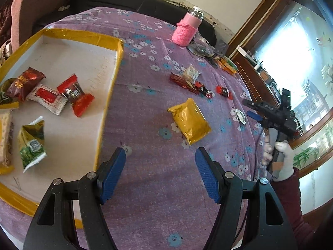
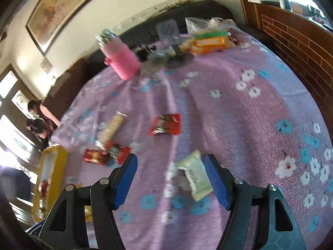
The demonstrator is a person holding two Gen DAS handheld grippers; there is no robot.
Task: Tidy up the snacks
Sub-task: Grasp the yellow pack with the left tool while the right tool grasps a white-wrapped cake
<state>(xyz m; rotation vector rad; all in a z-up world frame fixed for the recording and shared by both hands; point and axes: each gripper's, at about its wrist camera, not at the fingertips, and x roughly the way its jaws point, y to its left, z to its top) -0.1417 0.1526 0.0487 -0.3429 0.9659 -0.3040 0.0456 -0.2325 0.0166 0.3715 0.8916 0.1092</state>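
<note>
Here we have both grippers spread wide and empty: the left gripper [image 1: 160, 173] hangs over the table [image 1: 158, 208] just short of the gold packet [image 1: 189, 123], the right gripper [image 2: 171, 179] has the pale packet [image 2: 194, 175] lying between its fingers [image 2: 216, 184], untouched. The yellow-rimmed tray [image 1: 116, 62] already holds several snacks. We judge both packets light, crinkly and slippery, with crushable contents; we would pinch across the flat middle gently, not the thin crimped ends.
</note>
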